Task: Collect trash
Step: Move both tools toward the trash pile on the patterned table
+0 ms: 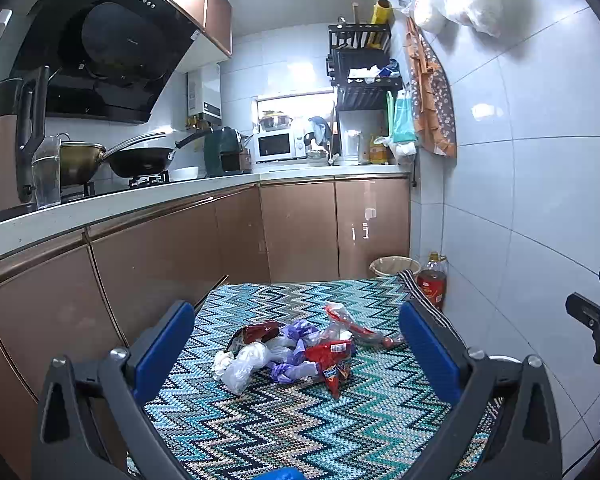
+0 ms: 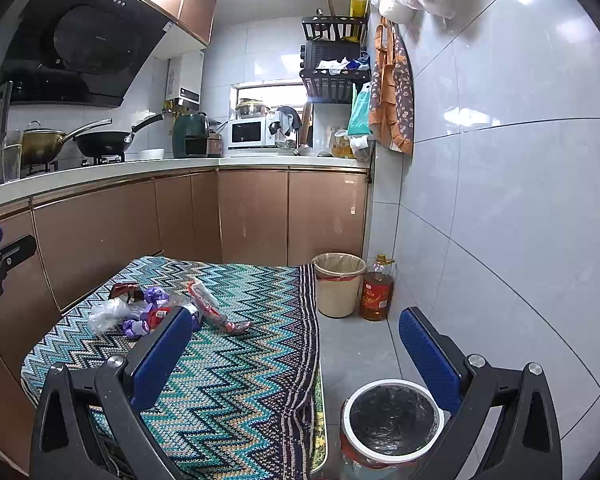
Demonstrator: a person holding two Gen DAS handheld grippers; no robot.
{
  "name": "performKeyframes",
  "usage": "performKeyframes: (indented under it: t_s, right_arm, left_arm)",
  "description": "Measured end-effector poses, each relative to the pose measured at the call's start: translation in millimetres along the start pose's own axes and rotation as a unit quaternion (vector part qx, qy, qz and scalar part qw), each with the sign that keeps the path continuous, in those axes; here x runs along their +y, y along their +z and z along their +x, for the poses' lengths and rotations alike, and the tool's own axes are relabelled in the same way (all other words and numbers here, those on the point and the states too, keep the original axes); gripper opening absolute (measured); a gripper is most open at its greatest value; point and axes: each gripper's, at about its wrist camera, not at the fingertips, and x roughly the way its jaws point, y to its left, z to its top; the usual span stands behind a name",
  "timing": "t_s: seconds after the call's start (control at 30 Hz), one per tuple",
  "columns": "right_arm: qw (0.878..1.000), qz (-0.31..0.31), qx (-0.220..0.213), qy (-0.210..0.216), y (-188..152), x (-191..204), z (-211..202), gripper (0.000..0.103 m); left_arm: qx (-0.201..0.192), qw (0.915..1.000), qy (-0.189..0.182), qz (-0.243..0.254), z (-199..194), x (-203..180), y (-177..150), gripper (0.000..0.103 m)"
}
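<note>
the left gripper (image 1: 296,340) is seen with its blue pads spread wide, nothing between them touched. a pile of crumpled wrappers (image 1: 296,354) lies at the centre of the frame on the zigzag-cloth bench (image 1: 284,432). the right gripper (image 2: 296,340) is likewise held apart and empty; a black-lined trash bin (image 2: 392,420) stands at lower right on the floor, just beside the bench.

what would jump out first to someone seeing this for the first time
A heap of crumpled wrappers, red, purple and clear, lies on the zigzag-patterned cloth covering a table in a narrow kitchen. The wide-open left gripper frames it. On the floor to the table's right stands a bin with a black liner, framed by the open right gripper.
</note>
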Motion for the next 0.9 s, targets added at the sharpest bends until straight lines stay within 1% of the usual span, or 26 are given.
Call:
performKeyframes:
  t_s: [0.27, 0.47, 0.67, 0.9]
  right_arm:
    - [1.000, -0.002, 0.010, 0.003, -2, 2, 10, 0.103]
    - [1.000, 0.002, 0.022, 0.002, -4, 1, 20, 0.103]
    - [0.999, 0.006, 0.033, 0.000, -2, 1, 33, 0.103]
    - [0.999, 0.009, 0.032, -0.005, 8, -1, 43, 0.103]
  left_arm:
    - [-0.003, 0.9998, 0.017, -0.012, 6, 5, -2, 0.103]
    - [0.001, 0.9995, 0.029, -0.011, 15, 8, -6, 0.103]
    - [0.018, 0.9993, 0.029, -0.014, 30, 14, -8, 0.103]
    - [0.020, 0.9990, 0.032, -0.022, 43, 23, -5, 0.103]
